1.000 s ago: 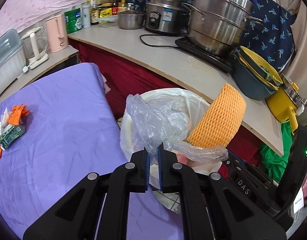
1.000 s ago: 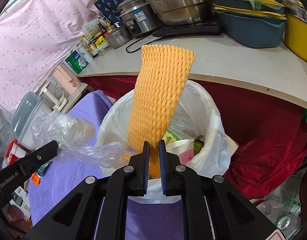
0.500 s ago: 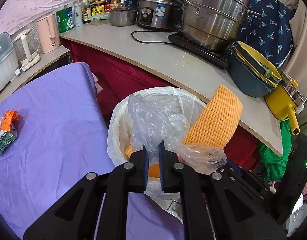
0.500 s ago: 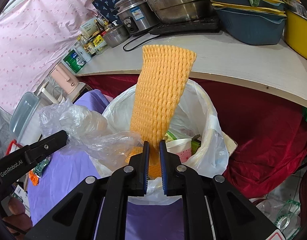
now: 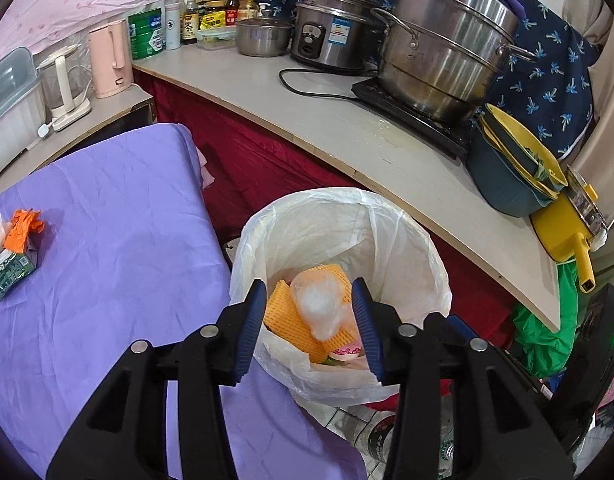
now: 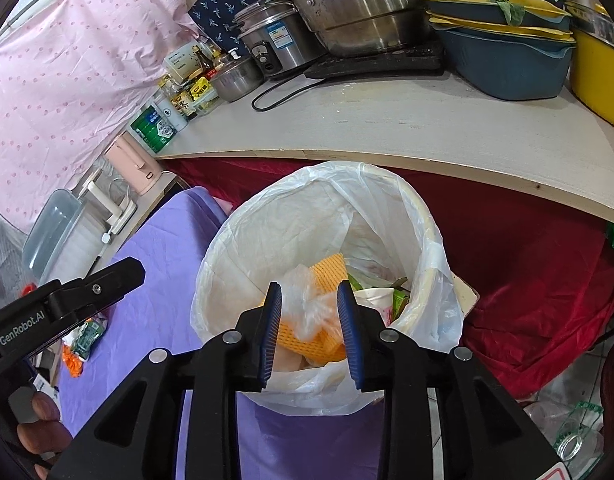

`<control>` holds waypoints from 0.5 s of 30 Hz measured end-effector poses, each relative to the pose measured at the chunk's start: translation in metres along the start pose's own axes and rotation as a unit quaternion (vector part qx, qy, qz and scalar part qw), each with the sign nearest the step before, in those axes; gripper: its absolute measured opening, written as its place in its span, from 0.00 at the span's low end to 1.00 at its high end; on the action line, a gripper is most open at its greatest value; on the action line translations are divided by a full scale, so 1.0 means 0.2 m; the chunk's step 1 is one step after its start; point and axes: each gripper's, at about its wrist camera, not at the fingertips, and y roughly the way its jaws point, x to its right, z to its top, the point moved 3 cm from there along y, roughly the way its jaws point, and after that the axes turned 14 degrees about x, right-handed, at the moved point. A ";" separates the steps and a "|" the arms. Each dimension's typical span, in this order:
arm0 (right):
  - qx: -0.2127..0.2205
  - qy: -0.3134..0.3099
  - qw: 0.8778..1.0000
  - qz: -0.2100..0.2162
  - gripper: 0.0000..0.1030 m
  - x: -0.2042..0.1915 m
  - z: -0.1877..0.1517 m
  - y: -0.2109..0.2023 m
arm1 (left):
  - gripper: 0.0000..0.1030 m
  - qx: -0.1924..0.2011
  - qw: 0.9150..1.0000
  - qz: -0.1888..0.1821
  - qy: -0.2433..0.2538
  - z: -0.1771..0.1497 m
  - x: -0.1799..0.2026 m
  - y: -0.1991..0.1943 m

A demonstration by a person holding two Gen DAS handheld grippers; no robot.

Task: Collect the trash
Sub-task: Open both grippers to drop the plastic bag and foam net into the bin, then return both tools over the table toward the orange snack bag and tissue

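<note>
I have both grippers over the bin (image 5: 391,220), which stands lined with a white bag between the purple-covered worktop (image 5: 119,240) and the curved counter (image 5: 347,136).

My left gripper (image 5: 309,328) has its jaws parting, with nothing pressed between the pads. Down in the bin, seen through the gap, the clear plastic bag (image 5: 323,308) lies crumpled on top of the orange foam net (image 5: 283,312); neither touches the pads.

My right gripper (image 6: 309,336) is also spreading its jaws, a little less wide, and it holds nothing. From this view the net (image 6: 327,268) and the plastic bag (image 6: 307,304) sit inside the bin (image 6: 267,216), next to a paper cup (image 6: 377,298) and some green scraps.

More trash is on the worktop: an orange scrap (image 5: 25,224) and a green packet (image 5: 11,272) lie together near its left edge, well apart from the bin. In the right wrist view the left gripper's black body (image 6: 67,300) shows at the left, above that same litter (image 6: 83,336).

The counter carries steel pots (image 5: 447,56), a rice cooker (image 5: 327,36), stacked basins (image 5: 515,164) and bottles.
</note>
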 end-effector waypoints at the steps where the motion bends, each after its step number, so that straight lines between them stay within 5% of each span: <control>1: 0.001 -0.001 1.000 0.001 0.31 -0.01 0.00 0.00 | 0.41 0.001 1.000 0.003 -0.003 0.01 -0.01 -0.01; 15: 0.006 -0.024 0.999 0.022 0.34 -0.20 0.00 -0.03 | 0.45 0.024 0.998 0.048 -0.035 0.03 -0.28 -0.12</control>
